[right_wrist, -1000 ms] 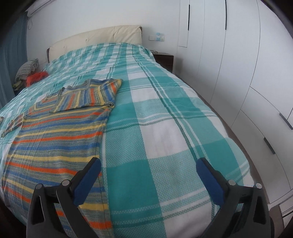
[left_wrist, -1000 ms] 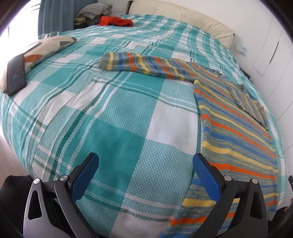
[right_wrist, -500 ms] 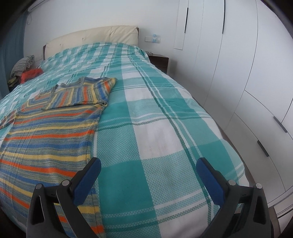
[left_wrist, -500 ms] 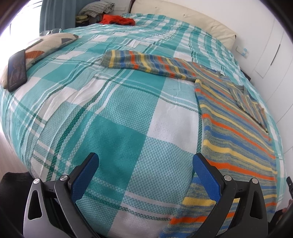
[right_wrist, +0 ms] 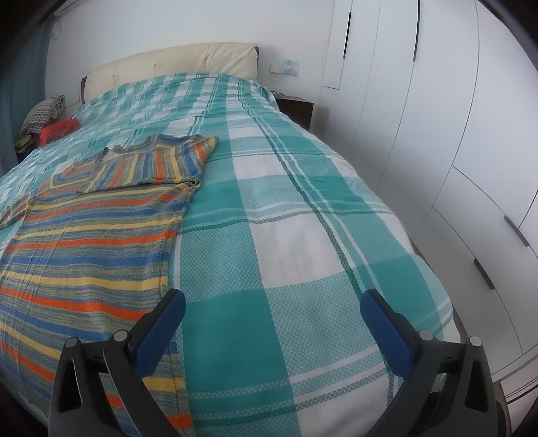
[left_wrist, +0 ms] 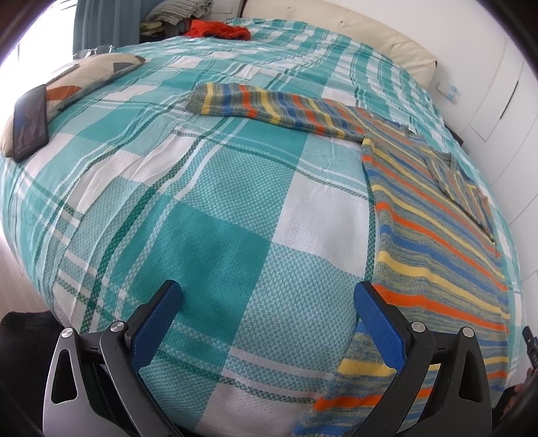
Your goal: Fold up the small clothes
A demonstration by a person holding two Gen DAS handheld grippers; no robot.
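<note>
On the bed [left_wrist: 215,208], over its teal-and-white checked cover, lies one striped sweater [left_wrist: 437,232], spread flat with its hem toward the foot of the bed. One sleeve [left_wrist: 269,107] stretches straight out from the sweater; the other sleeve [right_wrist: 151,161] is folded across the sweater's chest. Two claws are in view, both released and grasping nothing. The left claw [left_wrist: 265,295] hovers over bare cover just beside the sweater's hem, and the right claw [right_wrist: 272,306] hovers at the sweater's opposite edge. Well apart from the sweater sit one phone [left_wrist: 28,124] on one patterned cushion [left_wrist: 87,74], and one red garment [left_wrist: 218,29] near the headboard.
</note>
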